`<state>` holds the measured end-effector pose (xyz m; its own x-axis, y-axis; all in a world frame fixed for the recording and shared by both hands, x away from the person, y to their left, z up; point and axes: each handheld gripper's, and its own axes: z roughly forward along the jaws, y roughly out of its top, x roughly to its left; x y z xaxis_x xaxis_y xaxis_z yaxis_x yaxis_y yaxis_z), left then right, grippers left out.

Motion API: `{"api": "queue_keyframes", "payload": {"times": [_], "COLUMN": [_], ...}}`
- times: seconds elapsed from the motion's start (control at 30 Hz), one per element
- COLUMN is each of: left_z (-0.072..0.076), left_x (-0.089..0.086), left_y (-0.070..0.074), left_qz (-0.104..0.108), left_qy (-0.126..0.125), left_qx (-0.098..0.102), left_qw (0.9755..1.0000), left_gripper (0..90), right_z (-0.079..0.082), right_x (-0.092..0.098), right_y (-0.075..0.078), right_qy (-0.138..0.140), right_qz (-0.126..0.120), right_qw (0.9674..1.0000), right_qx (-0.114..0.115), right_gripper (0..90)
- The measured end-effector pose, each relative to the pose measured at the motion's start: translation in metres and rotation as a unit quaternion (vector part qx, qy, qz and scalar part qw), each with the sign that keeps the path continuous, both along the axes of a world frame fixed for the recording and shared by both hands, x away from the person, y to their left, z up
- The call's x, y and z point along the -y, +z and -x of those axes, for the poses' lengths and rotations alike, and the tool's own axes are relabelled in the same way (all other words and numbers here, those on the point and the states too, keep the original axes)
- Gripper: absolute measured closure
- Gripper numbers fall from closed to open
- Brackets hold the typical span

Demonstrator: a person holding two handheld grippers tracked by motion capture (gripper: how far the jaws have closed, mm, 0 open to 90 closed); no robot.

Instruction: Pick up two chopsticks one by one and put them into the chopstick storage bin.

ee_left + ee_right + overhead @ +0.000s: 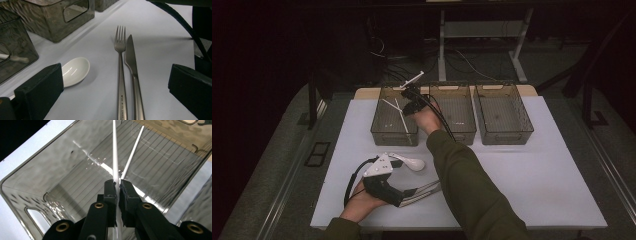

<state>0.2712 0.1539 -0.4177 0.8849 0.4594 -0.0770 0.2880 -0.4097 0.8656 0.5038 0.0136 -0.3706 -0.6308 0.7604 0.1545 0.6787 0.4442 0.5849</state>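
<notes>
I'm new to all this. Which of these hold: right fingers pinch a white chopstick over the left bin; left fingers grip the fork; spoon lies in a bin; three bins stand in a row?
1. The right gripper pinches a thin white chopstick over the leftmost smoky clear plastic bin. True.
2. The left gripper grips the steel fork. False: its fingers stand open around fork and steel knife.
3. The white ceramic spoon lies in a bin. False: it lies on the white table.
4. Three bins stand in a row. True.

The right arm is stretched forward across the counter, and the right gripper (pixel 117 191) is pointed downward with its jaws pressed together. The left gripper (pixel 412 192) is held low near the front edge by the left hand (pixel 362 202), its jaws spread wide.
</notes>
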Motion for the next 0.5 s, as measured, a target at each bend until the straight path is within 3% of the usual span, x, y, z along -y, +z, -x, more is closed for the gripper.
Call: {"api": "queue_keyframes", "payload": {"times": [0.3,0.5], "left_z": [-0.0002,-0.0002], "left_x": [0.0001,-0.0005], "left_y": [-0.0002,-0.0002], "left_qz": [0.001,0.002], "left_qy": [-0.001,0.0], "left_qx": [0.0,0.001], "left_qw": [1.0,1.0], "left_gripper": [0.0,0.0], "right_z": [0.0008,0.0039], "right_x": [-0.0064,-0.0035], "right_y": [-0.0045,0.0011], "right_qy": [0.008,0.02], "right_qz": [-0.008,-0.022], "right_qw": [0.9999,0.9995], "right_qx": [-0.013,-0.009], "right_gripper": [82.3,69.3]}}
